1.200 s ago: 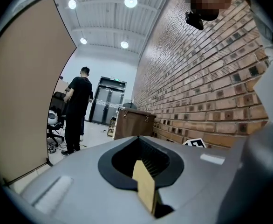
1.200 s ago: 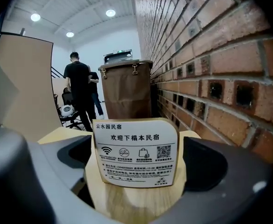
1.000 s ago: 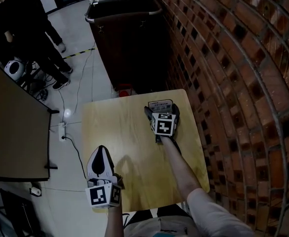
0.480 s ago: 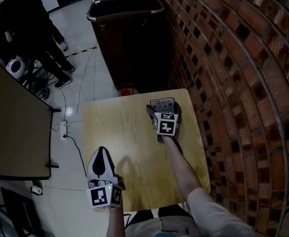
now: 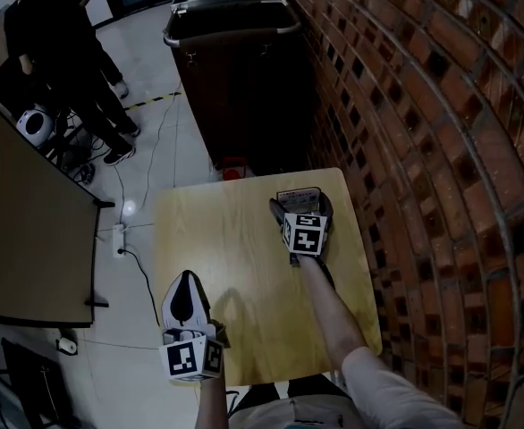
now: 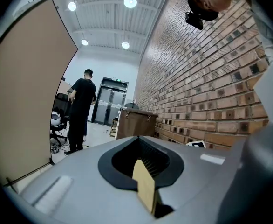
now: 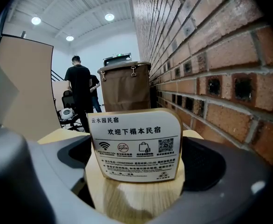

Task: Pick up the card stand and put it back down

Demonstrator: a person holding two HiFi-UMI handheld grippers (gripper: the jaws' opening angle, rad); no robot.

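The card stand (image 5: 298, 197), a small white sign with printed icons and a gold edge, stands upright on the wooden table (image 5: 235, 239) at its far right. It fills the middle of the right gripper view (image 7: 135, 146). My right gripper (image 5: 300, 207) is open, with one jaw on each side of the stand, close to its edges. My left gripper (image 5: 186, 300) hovers at the table's near left edge, shut and holding nothing. In the left gripper view its jaws (image 6: 143, 171) meet, with only a sliver of table showing.
A brick wall (image 5: 441, 150) runs along the table's right side. A dark bin cart (image 5: 235, 70) stands beyond the table. People in black (image 5: 65, 52) stand at the far left by a chair. A brown partition (image 5: 21, 231) and floor cables (image 5: 123, 239) lie left.
Both grippers keep their places relative to the table and the stand. Only the head view has shifted a little.
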